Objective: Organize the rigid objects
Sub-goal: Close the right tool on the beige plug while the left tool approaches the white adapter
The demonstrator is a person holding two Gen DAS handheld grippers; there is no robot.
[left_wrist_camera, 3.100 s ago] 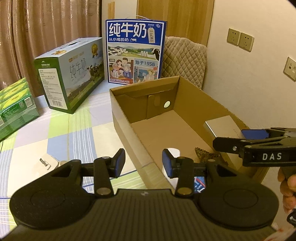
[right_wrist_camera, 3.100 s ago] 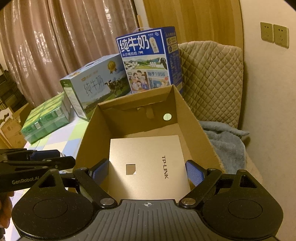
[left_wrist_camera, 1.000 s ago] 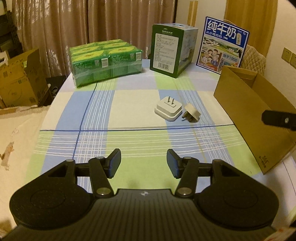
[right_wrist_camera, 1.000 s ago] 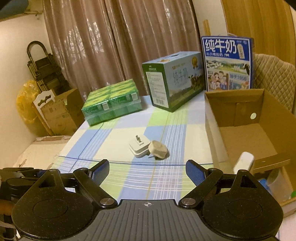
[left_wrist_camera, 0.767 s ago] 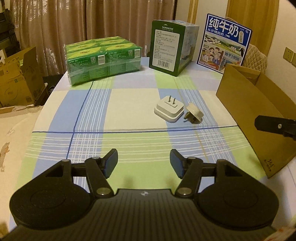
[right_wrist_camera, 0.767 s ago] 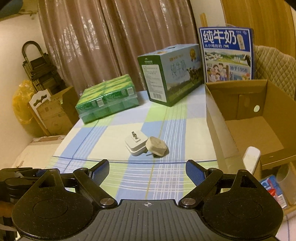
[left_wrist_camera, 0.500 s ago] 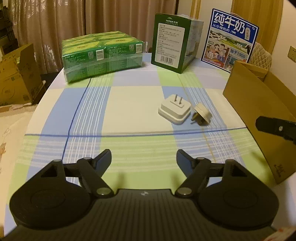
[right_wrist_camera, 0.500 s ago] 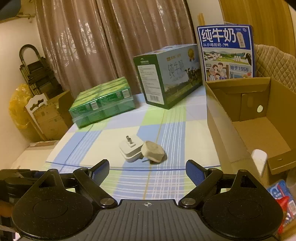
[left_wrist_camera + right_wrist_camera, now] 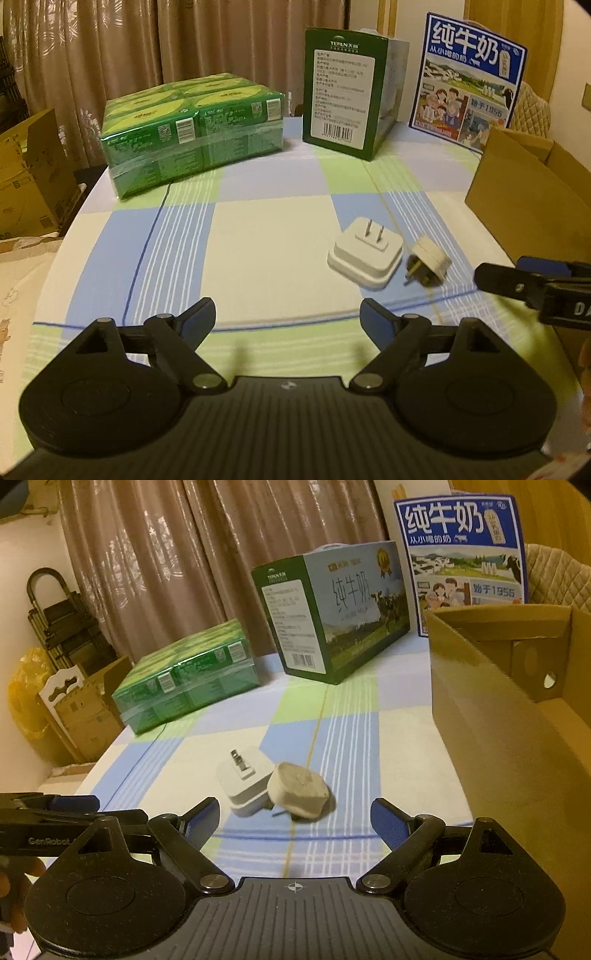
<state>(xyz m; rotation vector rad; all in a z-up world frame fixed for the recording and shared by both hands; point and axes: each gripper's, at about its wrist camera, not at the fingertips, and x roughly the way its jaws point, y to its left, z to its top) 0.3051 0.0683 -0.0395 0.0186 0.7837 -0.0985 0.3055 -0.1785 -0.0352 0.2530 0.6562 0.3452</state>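
White and beige, two plug adapters lie touching mid-table: one square white adapter [image 9: 365,256] with prongs up, one beige plug [image 9: 429,266] on its side. Three drink cartons line the far edge; one cardboard box [image 9: 517,716] sits at the right edge, its inside mostly hidden. Checked cloth [image 9: 258,236] covers the table, curtains behind. Left gripper [image 9: 288,319] is opening, empty; right gripper [image 9: 295,821] stands spread, empty.
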